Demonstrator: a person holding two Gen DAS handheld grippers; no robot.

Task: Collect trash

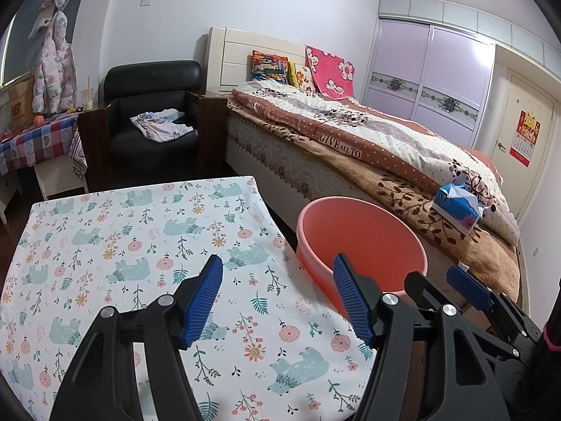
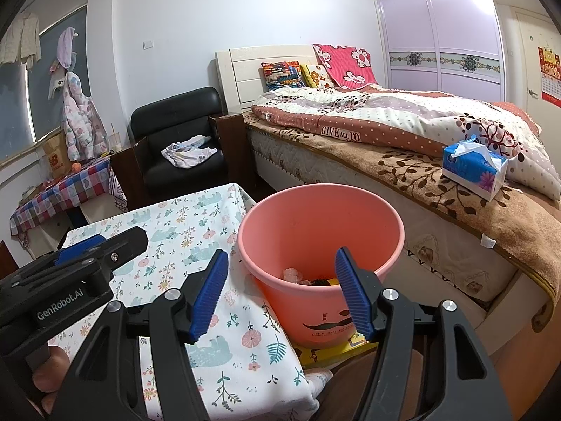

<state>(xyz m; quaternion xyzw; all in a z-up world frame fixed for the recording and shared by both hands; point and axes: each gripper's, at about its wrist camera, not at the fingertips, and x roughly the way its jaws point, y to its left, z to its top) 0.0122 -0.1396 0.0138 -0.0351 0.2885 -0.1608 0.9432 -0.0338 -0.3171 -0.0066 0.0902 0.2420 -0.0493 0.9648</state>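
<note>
A pink plastic bucket stands on the floor between the table and the bed, with a few bits of trash at its bottom; it also shows in the left wrist view. My left gripper is open and empty above the table's right part. My right gripper is open and empty just in front of the bucket's near rim. The left gripper's body shows at the left of the right wrist view. The table cloth bears no loose items that I can see.
A bed runs along the right, with a blue tissue pack near its edge. A black armchair with a cloth on it stands behind the table. A checked side table is at far left. A yellow item lies under the bucket.
</note>
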